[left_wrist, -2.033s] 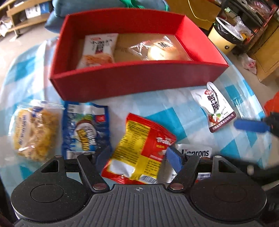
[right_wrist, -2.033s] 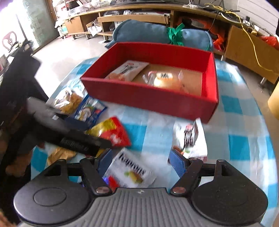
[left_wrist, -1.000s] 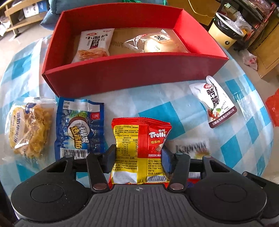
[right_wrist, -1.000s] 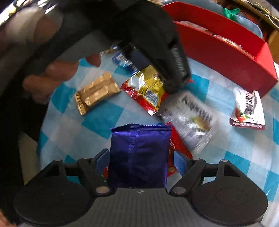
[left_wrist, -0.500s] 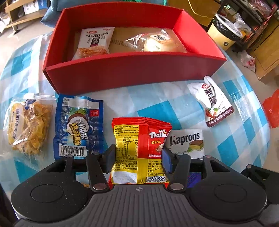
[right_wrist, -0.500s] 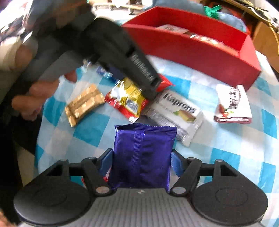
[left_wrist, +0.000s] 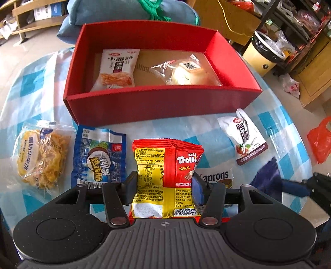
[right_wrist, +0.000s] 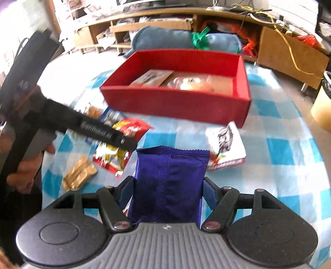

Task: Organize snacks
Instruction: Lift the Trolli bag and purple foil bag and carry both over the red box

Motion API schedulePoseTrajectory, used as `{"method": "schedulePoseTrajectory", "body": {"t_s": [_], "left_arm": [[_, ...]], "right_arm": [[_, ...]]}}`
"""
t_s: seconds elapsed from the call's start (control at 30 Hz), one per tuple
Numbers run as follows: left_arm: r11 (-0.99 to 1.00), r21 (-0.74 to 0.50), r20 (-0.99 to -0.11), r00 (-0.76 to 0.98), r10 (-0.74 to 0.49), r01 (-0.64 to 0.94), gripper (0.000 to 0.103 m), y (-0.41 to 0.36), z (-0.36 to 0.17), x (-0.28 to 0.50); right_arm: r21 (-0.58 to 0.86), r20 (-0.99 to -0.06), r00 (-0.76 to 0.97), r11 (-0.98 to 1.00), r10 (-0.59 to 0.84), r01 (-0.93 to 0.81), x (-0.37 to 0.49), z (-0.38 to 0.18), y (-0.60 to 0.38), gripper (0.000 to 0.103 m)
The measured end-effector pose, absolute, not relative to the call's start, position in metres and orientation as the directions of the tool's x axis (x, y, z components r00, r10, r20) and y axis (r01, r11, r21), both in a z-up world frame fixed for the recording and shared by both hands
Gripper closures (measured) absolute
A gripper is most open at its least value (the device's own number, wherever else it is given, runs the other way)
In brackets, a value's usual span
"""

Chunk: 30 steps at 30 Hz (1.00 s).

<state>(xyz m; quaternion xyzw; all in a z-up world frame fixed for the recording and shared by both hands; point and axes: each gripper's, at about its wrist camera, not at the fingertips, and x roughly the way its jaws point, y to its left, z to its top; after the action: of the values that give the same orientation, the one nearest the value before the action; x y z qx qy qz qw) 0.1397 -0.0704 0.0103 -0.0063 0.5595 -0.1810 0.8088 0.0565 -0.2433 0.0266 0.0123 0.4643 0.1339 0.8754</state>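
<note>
A red box (left_wrist: pixel 161 101) stands at the far side of the checked table, holding a white snack packet (left_wrist: pixel 118 68) and a clear-wrapped bun (left_wrist: pixel 186 72). My left gripper (left_wrist: pixel 164 178) is shut on a red and yellow Trolli packet (left_wrist: pixel 165 161), held upright just above the cloth in front of the box. In the right wrist view my right gripper (right_wrist: pixel 168 186) is shut on a purple foil packet (right_wrist: pixel 169 165), lifted off the table and facing the red box (right_wrist: pixel 175 103). The left wrist view shows the purple packet (left_wrist: pixel 266 178) at its right edge.
On the cloth lie a yellow pastry pack (left_wrist: pixel 39 153), a blue coconut packet (left_wrist: pixel 99 157), a Kaprons packet (left_wrist: pixel 217 175), a white pouch (left_wrist: pixel 246 136) and a gold bar (right_wrist: pixel 79 175). A blue cushion (left_wrist: pixel 128 10) lies behind the box. A bin (left_wrist: pixel 266 53) stands off the table's right.
Both grippers closed on packets lying on the table. The right one then rose with the purple packet and rolled level to face the box. The left has kept nearly still with the Trolli packet.
</note>
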Motion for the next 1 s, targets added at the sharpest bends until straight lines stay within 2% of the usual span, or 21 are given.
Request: {"method": "schedulePoseTrajectory", "body": {"t_s": [0.5,1.0], "left_arm": [[0.937,-0.196,-0.87,0.391,-0.301,0.288,0.042,-0.081,0.036,0.151],[0.955,-0.105,-0.822,0.516,-0.241,0.279,0.042,-0.099,0.064,0.176]], "right_arm": [[0.087,-0.753,0.635,0.983,0.171,-0.162,0.102,0.052,-0.256,0.039],[0.058,-0.708,0.69,0.986,0.15,-0.155,0.151,0.069,-0.263,0.039]]}}
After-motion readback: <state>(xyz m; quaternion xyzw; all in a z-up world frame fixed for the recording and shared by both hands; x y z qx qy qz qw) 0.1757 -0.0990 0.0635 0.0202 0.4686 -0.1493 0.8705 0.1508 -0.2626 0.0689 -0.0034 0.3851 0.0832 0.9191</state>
